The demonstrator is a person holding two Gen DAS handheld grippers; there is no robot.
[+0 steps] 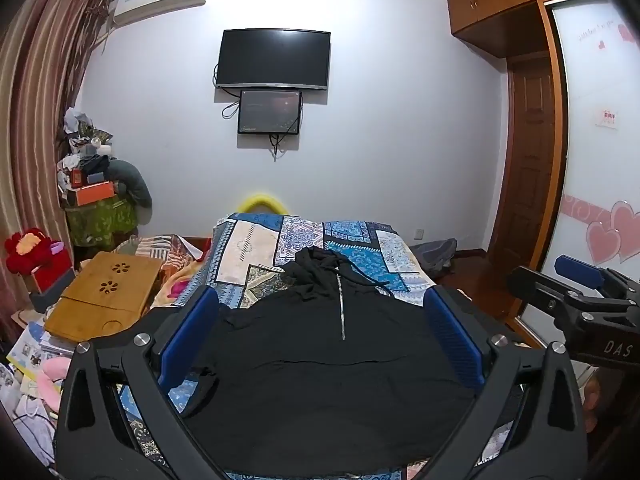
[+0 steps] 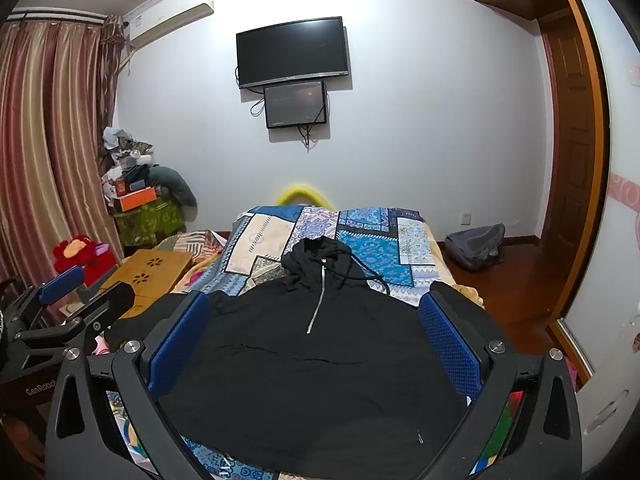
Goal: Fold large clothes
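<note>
A black zip hoodie (image 1: pixel 320 368) lies spread flat, front up, on a bed with a blue patterned cover (image 1: pixel 288 240); its hood points to the far end. It also shows in the right wrist view (image 2: pixel 312 372), on the cover (image 2: pixel 372 252). My left gripper (image 1: pixel 320 300) is open and empty above the hoodie's near part. My right gripper (image 2: pixel 314 304) is open and empty above the same garment. The right gripper shows at the right edge of the left wrist view (image 1: pixel 580 280); the left gripper shows at the left of the right wrist view (image 2: pixel 68 292).
A wooden lap desk (image 1: pixel 104 296) lies on cluttered bedding left of the hoodie. A pile of belongings (image 1: pixel 96 184) stands in the far left corner by the curtains. A grey backpack (image 2: pixel 476 244) sits on the floor at right. A wardrobe (image 1: pixel 600 160) stands at right.
</note>
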